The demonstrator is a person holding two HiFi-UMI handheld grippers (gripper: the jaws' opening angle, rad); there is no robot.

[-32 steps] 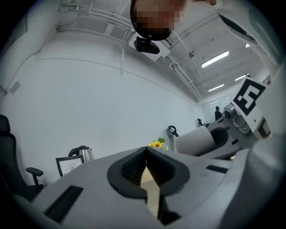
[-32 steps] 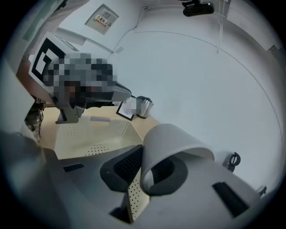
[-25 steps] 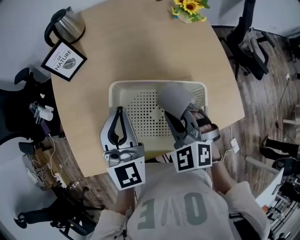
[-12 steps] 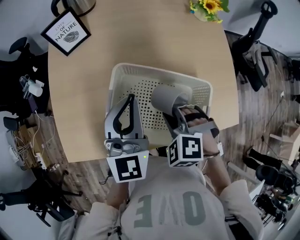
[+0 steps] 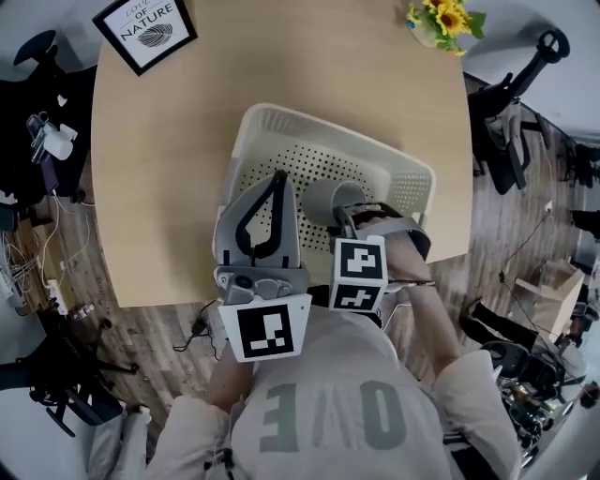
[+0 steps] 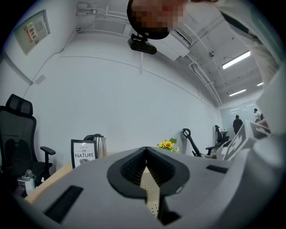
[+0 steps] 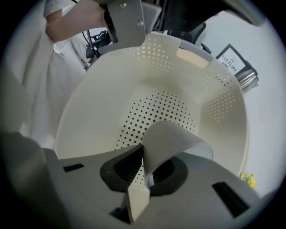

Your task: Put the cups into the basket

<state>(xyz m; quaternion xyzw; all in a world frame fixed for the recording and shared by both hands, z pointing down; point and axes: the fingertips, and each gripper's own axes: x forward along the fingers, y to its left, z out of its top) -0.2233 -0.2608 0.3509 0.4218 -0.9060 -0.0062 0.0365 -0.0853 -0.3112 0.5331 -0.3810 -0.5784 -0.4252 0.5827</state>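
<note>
Pinching the thin wall of a grey cup [image 7: 174, 136] between its jaws, the right gripper [image 7: 144, 155] holds it inside the white perforated basket [image 7: 89, 116], over the dotted floor near the basket's near wall; whether the cup touches that floor cannot be told. The basket sits on the tan desk [image 5: 169, 169] close to its near edge, toward the near right corner. The left gripper [image 6: 146, 154] hangs just beside the right one, over the basket's near left part, with its jaws pressed together and nothing between them. A framed print [image 5: 145, 28] lies at the desk's far left corner with a steel kettle [image 6: 100, 145] next to it, and sunflowers [image 5: 445, 19] stand at the far right corner.
</note>
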